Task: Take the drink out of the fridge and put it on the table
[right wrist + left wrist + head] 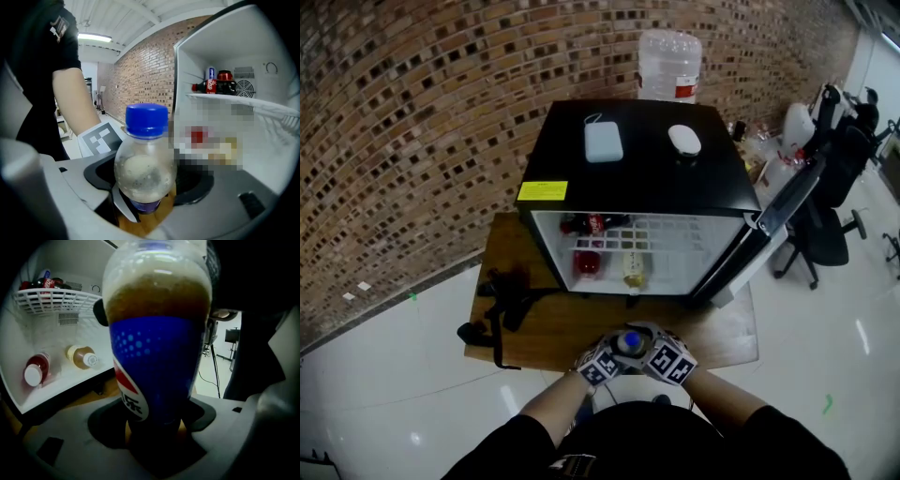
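Pepsi bottle (629, 341), full, foamy, likely heavyish and slick, upright at bottom centre over wooden table (544, 328) before open mini fridge (637, 150); left gripper (157, 423) clamps its labelled body, the best hold, right gripper (145, 197) loose round the shoulder.

A plain office or lab workroom; brick wall (412, 112), glossy white floor (384, 375), black swivel chair (825, 234); a mini fridge (637, 159) sits on a low wooden table (553, 328), water jug (669, 66) behind.
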